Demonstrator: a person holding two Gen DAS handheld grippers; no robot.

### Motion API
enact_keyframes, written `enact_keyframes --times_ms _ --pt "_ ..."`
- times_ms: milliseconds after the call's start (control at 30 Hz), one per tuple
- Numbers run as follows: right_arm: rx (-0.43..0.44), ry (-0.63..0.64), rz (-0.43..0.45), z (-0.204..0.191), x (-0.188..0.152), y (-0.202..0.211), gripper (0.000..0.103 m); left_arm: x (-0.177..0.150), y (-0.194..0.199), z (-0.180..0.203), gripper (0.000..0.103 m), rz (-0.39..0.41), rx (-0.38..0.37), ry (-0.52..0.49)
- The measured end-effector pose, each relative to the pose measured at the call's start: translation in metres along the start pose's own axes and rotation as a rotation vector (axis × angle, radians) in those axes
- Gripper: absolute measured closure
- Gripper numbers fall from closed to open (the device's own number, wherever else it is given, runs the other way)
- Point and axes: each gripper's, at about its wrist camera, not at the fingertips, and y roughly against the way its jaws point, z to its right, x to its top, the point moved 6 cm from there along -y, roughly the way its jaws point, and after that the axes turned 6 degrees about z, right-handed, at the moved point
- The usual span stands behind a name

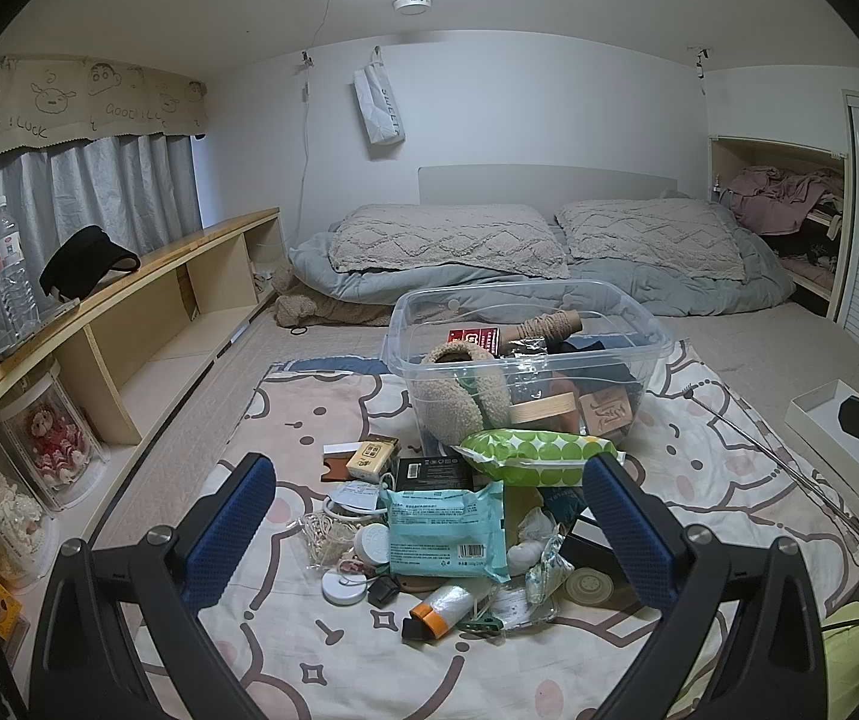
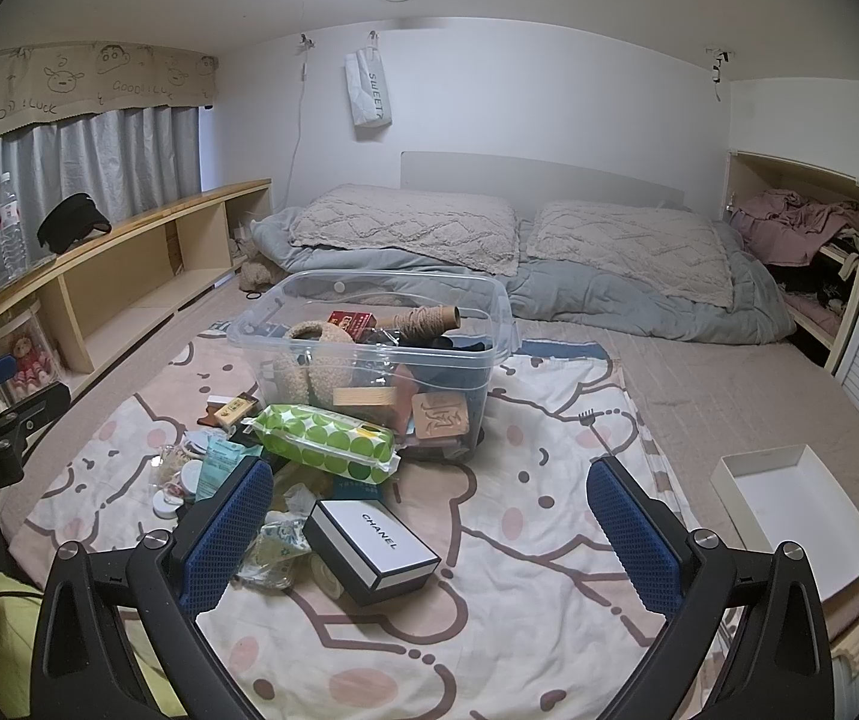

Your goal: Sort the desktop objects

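The clutter lies near the clear bin; our left claw and right claw gape wide, empty. We should pick one loose piece, closing squarely.

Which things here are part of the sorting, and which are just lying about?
Job:
clear bin
green-dotted pack
teal pack
Chanel box
white tray

Lying about:
pillows
water bottle
black visor
hanging bag
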Motion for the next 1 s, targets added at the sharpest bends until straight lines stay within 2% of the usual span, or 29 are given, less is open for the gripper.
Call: enact_keyframes --times_ms 600,1000 --pt "-0.006 -0.002 -0.001 0.003 -0.003 -0.001 0.0 0.0 0.0 -0.001 0.0 0.001 0.0 0.005" --pt "-0.006 -0.077 0.004 0.026 -0.003 0.011 0.0 -0.001 0.012 -0.049 0.0 0.018 0.042 0.162"
